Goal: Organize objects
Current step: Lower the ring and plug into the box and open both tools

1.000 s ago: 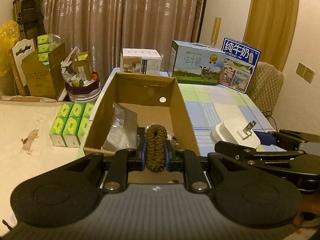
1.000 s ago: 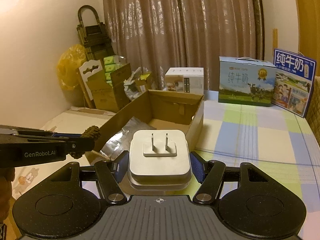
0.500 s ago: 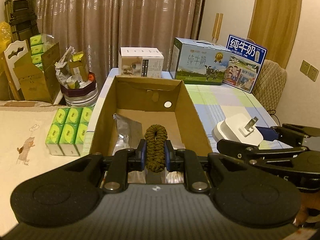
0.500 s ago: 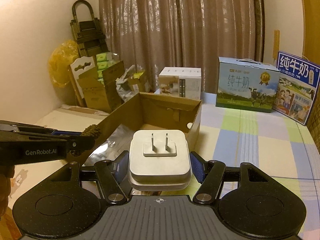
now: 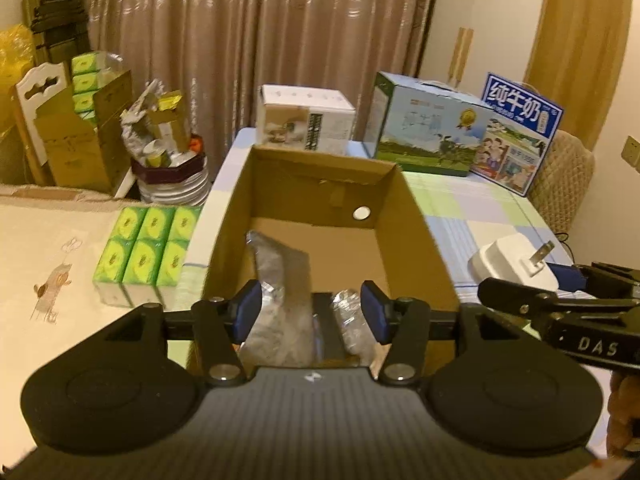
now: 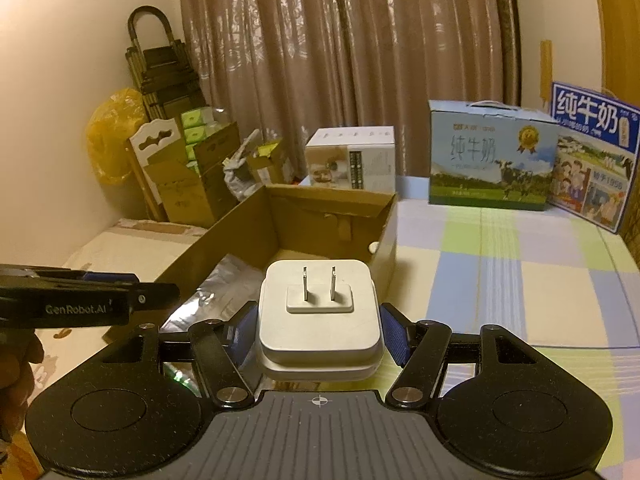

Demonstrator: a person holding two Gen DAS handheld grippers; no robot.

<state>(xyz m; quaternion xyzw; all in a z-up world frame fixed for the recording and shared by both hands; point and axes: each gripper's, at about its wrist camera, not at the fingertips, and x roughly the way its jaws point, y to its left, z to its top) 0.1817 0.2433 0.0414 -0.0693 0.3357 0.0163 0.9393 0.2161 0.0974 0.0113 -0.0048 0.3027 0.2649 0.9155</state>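
A: Got how far with the sorting, judging by the counter (image 6: 500, 280)?

B: Seemed roughly midway. Wore a checked cloth, bare over the near half, with only milk cartons (image 6: 492, 156) and a white carton (image 6: 352, 160) lined up along the far edge.

A: And the cardboard box (image 5: 420, 248)?

B: Stood open at the counter's left edge, apparently serving as the bin. Already held a silver foil bag (image 5: 280, 280) lying along its floor, plus something clear and crumpled (image 5: 352, 316) at the near end, too blurred to name.

A: Left anything outside?

B: Yes, the white plug adapter (image 6: 320, 320). Sat clamped in the right claw (image 6: 320, 332), prongs pointing up and away, blue pads pressed to both flanks. Hung just right of the box's near corner, above the cloth rather than inside the walls.

A: And the left claw (image 5: 310, 312)?

B: Hovered over the near end of the box, tilted down into it, jaws opening and roughly half spread. Gripped nothing: only showed the foil bag and the crumpled wrap lower down through the gap, neither touched by the pads.

A: So remained what?

B: Probably just carrying the adapter over the wall and letting go inside. Could not tell whether anything further waited beyond the camera's reach.
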